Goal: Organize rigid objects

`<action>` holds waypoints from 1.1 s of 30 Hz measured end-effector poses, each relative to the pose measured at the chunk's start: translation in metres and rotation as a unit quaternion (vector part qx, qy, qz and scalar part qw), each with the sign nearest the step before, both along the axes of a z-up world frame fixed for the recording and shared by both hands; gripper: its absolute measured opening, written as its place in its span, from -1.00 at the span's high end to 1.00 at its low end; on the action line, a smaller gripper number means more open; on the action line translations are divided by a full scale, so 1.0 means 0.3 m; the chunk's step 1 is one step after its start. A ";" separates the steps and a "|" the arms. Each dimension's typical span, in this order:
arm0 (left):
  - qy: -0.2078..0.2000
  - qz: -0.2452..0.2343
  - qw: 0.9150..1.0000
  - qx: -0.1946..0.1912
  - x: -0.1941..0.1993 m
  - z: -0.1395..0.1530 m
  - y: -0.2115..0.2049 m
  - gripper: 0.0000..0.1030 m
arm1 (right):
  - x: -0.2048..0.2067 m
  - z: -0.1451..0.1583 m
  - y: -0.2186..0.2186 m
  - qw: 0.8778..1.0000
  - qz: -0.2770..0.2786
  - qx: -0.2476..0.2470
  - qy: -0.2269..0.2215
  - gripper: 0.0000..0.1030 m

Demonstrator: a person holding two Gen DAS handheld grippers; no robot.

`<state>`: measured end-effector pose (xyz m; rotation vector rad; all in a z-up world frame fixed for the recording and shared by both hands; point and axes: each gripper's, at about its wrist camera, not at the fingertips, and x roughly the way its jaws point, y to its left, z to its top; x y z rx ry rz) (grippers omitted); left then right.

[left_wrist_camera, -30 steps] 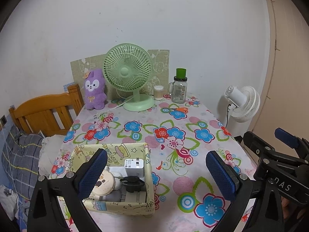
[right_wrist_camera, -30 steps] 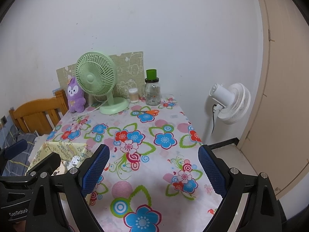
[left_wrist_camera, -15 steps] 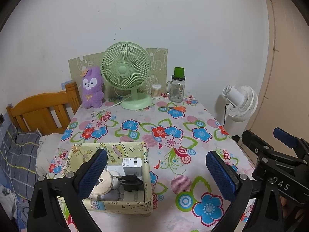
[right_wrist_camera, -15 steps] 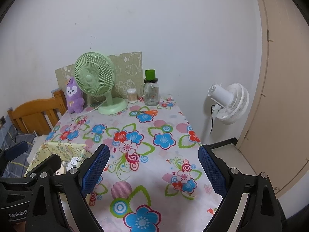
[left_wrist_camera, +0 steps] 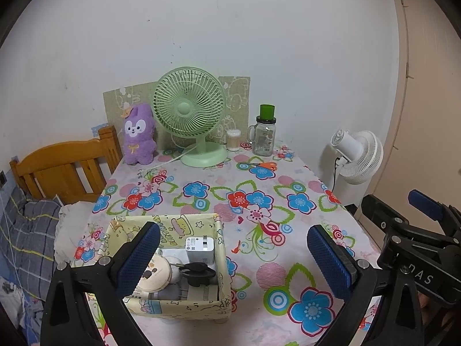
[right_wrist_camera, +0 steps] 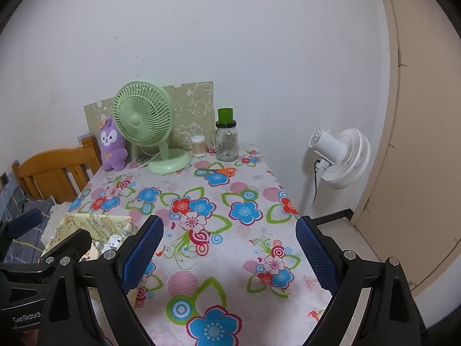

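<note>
A yellow cartoon-print storage box (left_wrist_camera: 173, 307) stands at the near left of the flowered table (left_wrist_camera: 245, 190). It holds a white charger (left_wrist_camera: 200, 248), a round compact (left_wrist_camera: 155, 274), a black clip-like item (left_wrist_camera: 196, 271) and other small things. My left gripper (left_wrist_camera: 233, 259) is open and empty, raised above the box and table. My right gripper (right_wrist_camera: 229, 255) is open and empty over the table's near right; the box (right_wrist_camera: 95, 225) lies to its left. Orange-handled scissors (left_wrist_camera: 263, 165) lie at the far side, also in the right wrist view (right_wrist_camera: 222, 171).
A green desk fan (left_wrist_camera: 190, 115), a purple plush (left_wrist_camera: 139, 134), a cotton-swab jar (left_wrist_camera: 233, 139) and a glass jar with a green lid (left_wrist_camera: 264, 135) stand along the back wall. A white floor fan (left_wrist_camera: 357, 155) stands right of the table. A wooden bed frame (left_wrist_camera: 63, 167) is on the left.
Both grippers have pulled back and risen slightly; the table and box look a little farther and lower. Both stay open. Nothing on the table moved.
</note>
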<state>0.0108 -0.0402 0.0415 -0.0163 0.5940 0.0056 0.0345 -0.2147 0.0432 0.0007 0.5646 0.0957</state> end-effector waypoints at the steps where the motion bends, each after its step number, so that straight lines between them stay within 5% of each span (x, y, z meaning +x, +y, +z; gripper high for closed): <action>1: 0.000 0.001 1.000 0.000 0.001 0.000 0.002 -1.00 | 0.001 0.001 0.002 1.000 0.000 0.000 0.001 -0.84; 33: 0.003 0.001 1.000 0.000 0.002 -0.009 0.026 -1.00 | 0.000 0.020 0.023 1.000 -0.001 -0.003 -0.004 -0.84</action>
